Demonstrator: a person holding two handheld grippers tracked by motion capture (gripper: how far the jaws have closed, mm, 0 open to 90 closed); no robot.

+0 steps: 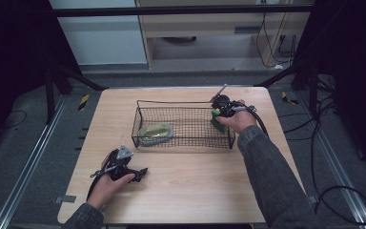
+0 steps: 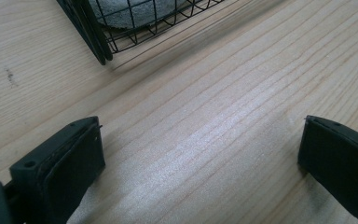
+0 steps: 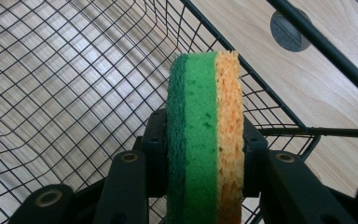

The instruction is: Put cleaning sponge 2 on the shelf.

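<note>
Right gripper view: the sponge (image 3: 205, 135) sits edge-on between the two black jaws, which are clamped on its broad faces. Its layers run dark green scouring pad on the left of that view, bright green foam in the middle, orange-yellow foam on the right. The pads press against the dark green face and the orange face; most of the sponge stands proud of the jaws, above and beyond them. Below and beyond it lies the mesh floor of the wire basket (image 3: 74, 93), with one basket corner just past the sponge at the right of that view. The sponge is held over the inside of the basket, near that corner; whether it touches the mesh cannot be told.

High view: nearest the person, the left gripper (image 1: 140, 172) rests low over the bare wooden worktop (image 1: 195, 191), well apart from the basket (image 1: 186, 143). In the left gripper view its jaws stand wide apart with nothing but wood grain between them, a basket corner showing beyond. Farther off, the right gripper (image 1: 215, 118) holds the sponge (image 1: 215, 119) at the basket's right end, by the rim. Inside the basket's left end lies a pale green-and-grey item (image 1: 155, 132), well apart from the sponge.
</note>
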